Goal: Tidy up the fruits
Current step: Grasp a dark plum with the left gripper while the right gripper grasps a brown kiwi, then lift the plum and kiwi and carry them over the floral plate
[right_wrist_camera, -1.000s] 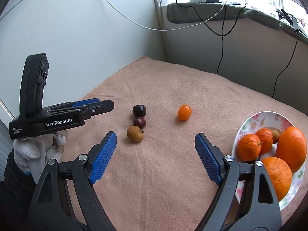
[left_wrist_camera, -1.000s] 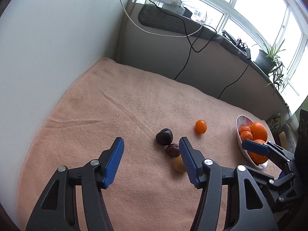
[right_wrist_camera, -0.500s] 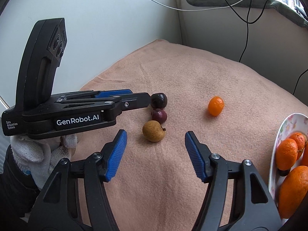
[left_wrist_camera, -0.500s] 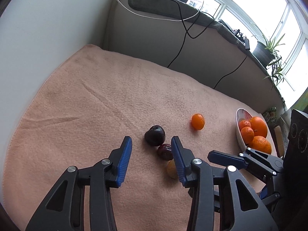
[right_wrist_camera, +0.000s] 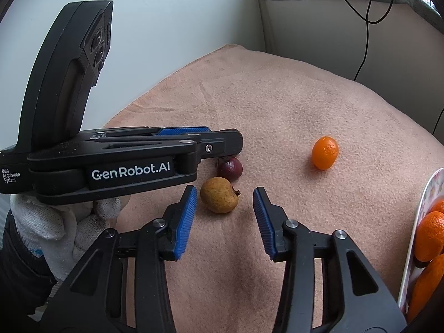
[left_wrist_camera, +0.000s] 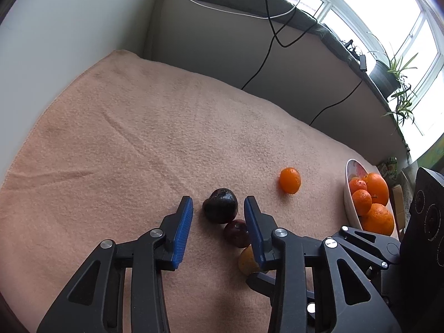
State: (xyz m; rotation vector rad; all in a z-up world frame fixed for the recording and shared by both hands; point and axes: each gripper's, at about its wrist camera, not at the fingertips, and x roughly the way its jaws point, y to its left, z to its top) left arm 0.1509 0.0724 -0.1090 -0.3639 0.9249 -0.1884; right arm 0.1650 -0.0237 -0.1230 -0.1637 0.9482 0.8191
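Observation:
A dark plum [left_wrist_camera: 220, 205] lies on the peach blanket [left_wrist_camera: 138, 138] between the fingers of my left gripper [left_wrist_camera: 217, 205]. Its jaws are closing, with small gaps still on both sides of the plum. Just nearer lie a smaller red plum [left_wrist_camera: 236, 233] and a brown-yellow fruit [left_wrist_camera: 245, 259], half hidden by the finger. In the right wrist view that brown fruit [right_wrist_camera: 219, 195] sits between the fingers of my right gripper [right_wrist_camera: 224, 194], whose jaws are closing too; the pads do not press on it. A small orange [right_wrist_camera: 324, 152] lies apart to the right.
A white bowl [left_wrist_camera: 349, 188] with several oranges stands at the blanket's right edge. The left gripper's body [right_wrist_camera: 125, 161], held by a gloved hand [right_wrist_camera: 55, 222], hangs close over the red plum [right_wrist_camera: 229, 168]. Walls bound the left and far sides; cables hang from the windowsill.
Both grippers came forward and down onto the fruit cluster and narrowed their jaws. The dark plum now lies between the left fingers, the brown fruit between the right ones.

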